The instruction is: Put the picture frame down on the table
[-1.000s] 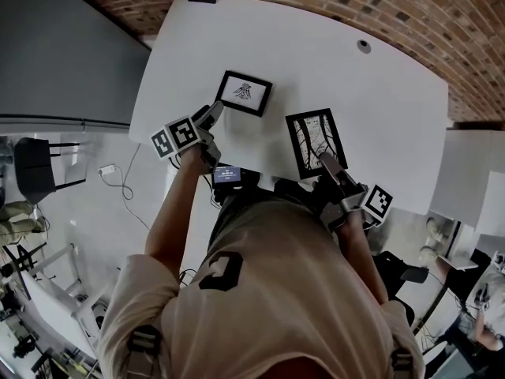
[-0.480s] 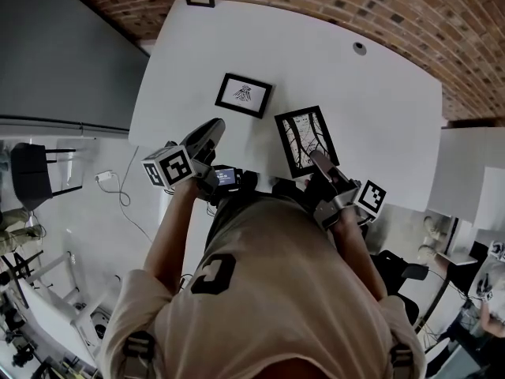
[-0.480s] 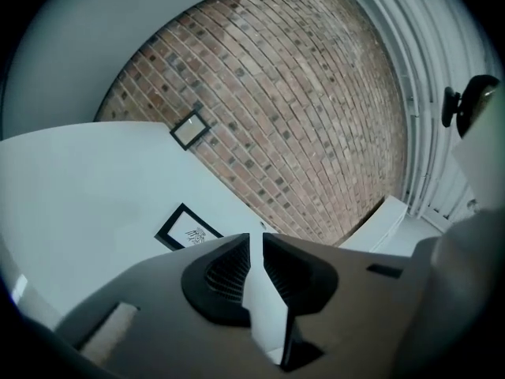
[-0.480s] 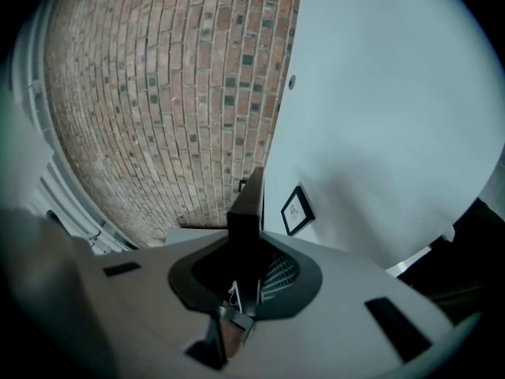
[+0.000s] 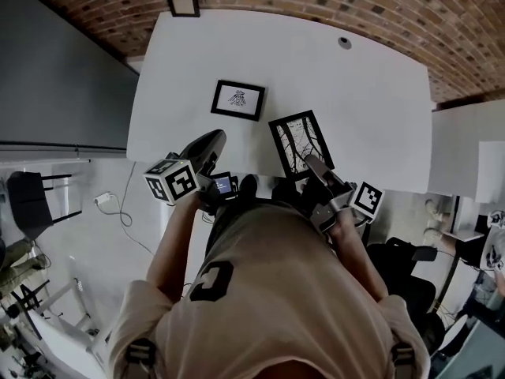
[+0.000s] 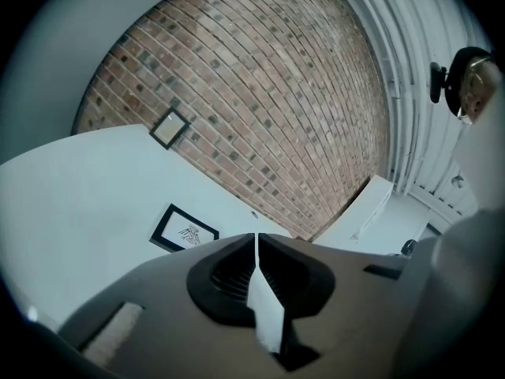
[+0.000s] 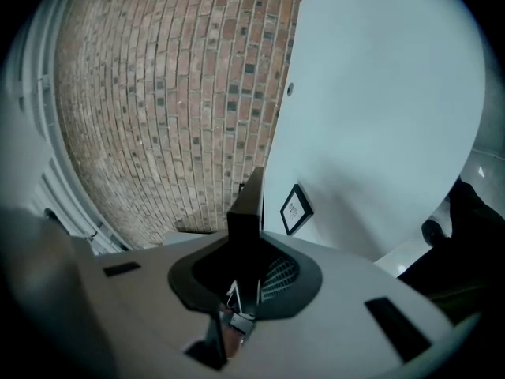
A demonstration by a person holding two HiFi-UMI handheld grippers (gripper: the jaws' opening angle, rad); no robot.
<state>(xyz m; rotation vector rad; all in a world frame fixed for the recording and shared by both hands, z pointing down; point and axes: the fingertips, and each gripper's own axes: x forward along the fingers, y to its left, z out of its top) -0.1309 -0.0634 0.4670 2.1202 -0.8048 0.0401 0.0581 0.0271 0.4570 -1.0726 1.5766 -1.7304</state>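
A small black picture frame (image 5: 237, 99) with a light drawing lies flat on the white table (image 5: 379, 93); it also shows in the left gripper view (image 6: 184, 230) and the right gripper view (image 7: 294, 208). My left gripper (image 5: 215, 138) hangs near the table's front edge, short of that frame. Its jaws have just been closing and now meet (image 6: 255, 239) with nothing between them. My right gripper (image 5: 309, 163) is shut on the lower edge of a larger black frame (image 5: 299, 142) showing bare branches. That frame is seen edge-on between the jaws (image 7: 249, 200).
A third dark frame (image 5: 182, 1) stands by the brick wall beyond the table's far left corner, also seen in the left gripper view (image 6: 169, 128). A small round hole (image 5: 343, 43) sits in the tabletop at the far right. A chair (image 5: 35, 200) stands on the floor at left.
My left gripper has drawn back from the small frame toward the table's front edge and shut its jaws; the frame stays on the table. The right gripper has shifted slightly left with the larger frame.
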